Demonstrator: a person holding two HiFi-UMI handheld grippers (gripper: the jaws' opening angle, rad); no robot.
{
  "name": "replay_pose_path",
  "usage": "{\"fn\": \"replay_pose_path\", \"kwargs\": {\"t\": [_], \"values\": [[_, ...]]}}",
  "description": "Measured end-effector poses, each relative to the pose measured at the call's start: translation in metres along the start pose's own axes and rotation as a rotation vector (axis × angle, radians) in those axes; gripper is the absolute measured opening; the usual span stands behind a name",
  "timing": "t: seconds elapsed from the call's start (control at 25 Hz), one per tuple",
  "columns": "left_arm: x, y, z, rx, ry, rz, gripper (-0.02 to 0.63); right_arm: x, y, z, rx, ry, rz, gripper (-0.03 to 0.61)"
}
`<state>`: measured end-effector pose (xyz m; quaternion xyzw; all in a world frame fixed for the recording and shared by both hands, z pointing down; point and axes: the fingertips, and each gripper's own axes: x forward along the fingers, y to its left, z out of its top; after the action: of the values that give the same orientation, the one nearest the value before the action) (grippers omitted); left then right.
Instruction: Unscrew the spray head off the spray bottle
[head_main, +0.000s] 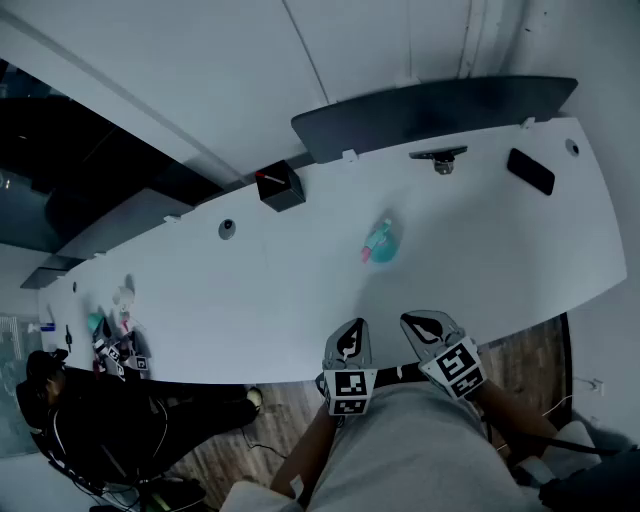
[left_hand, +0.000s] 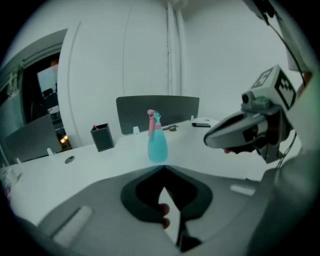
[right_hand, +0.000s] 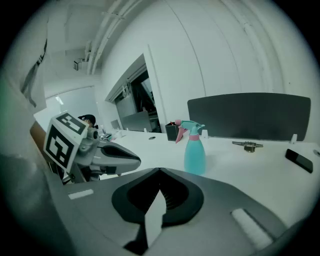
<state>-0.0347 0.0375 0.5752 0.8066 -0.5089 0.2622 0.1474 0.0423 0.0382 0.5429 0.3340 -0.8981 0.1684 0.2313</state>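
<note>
Jaws on the left gripper and the right gripper are pressed together with nothing between them, the two side by side over the near edge of the white table. Well ahead of both, the teal spray bottle stands upright on the table, its spray head on top. A black box stands beyond it near the far edge.
</note>
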Motion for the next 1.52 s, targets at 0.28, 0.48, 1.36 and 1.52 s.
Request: {"fn": "replay_pose_path", "kwargs": {"t": [0.28, 0.48, 1.36, 1.52], "values": [[0.032, 0.050, -0.006, 0.095, -0.001, -0.118, 0.002, 0.009, 0.017, 0.002, 0.121, 0.028, -0.115, 0.000], [0.061, 0.061, -0.005, 0.124, -0.008, -0.046, 0.009, 0.008, 0.006, 0.001, 0.168, 0.038, -0.112, 0.000], [0.181, 0.039, 0.003, 0.371, 0.033, -0.066, 0.403, 0.015, -0.026, 0.033, 0.156, 0.039, 0.022, 0.002], [0.172, 0.046, 0.001, 0.418, 0.044, -0.045, 0.399, 0.020, -0.028, 0.038, 0.221, 0.031, 0.056, 0.002]]}}
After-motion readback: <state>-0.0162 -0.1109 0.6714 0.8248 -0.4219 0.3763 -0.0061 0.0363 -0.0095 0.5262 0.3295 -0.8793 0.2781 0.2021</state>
